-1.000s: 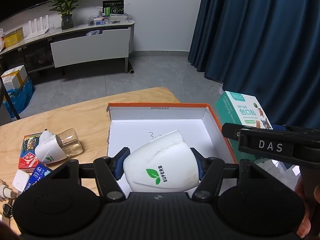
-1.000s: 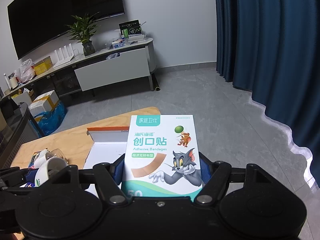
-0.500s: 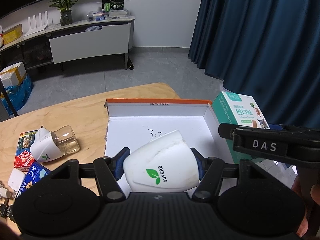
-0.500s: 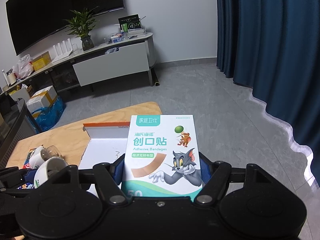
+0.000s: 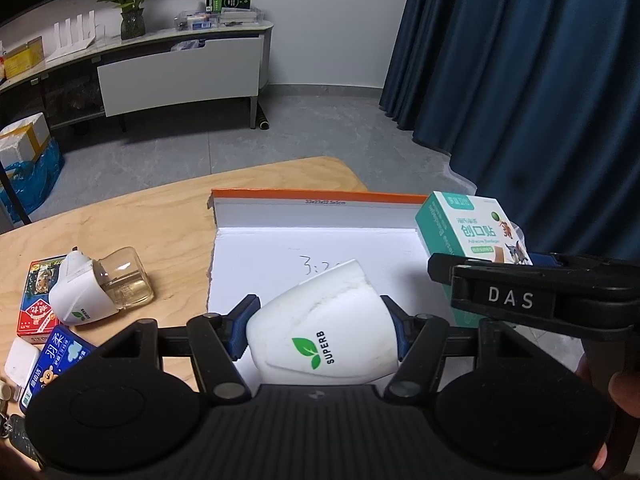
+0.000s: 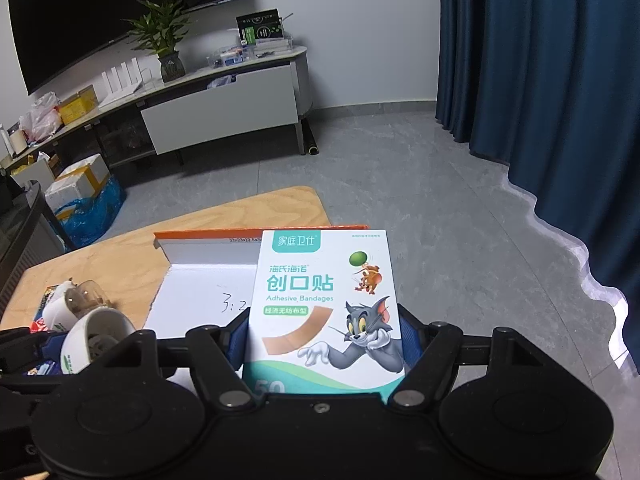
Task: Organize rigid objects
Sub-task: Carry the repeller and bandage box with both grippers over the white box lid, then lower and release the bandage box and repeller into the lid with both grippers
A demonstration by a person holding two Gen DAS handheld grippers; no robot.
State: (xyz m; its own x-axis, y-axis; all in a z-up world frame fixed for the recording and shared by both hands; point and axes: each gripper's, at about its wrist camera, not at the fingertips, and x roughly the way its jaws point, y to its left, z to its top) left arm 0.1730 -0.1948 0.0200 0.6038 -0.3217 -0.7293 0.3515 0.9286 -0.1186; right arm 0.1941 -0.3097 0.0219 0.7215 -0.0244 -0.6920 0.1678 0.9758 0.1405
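- Left hand-held gripper [image 5: 322, 330]: clamped across a white SUPERB diffuser cap [image 5: 324, 334], held above the near part of the tray, likely for setting down inside.
- Right hand-held gripper [image 6: 326, 340]: clamped on an adhesive bandage box [image 6: 326, 304], upright at the tray's right side, probably bound for the same tray.
- Shallow white tray with orange rim [image 5: 320, 194]: on the desk [image 5: 160, 216], floor bare.
- Left of tray: diffuser with glass bottle [image 5: 100, 286], card packs, awaiting sorting.

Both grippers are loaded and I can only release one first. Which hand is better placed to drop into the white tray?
Left, probably. The left gripper holds the white SUPERB cap over the white tray floor, while the right gripper holds the bandage box near the tray's right edge.
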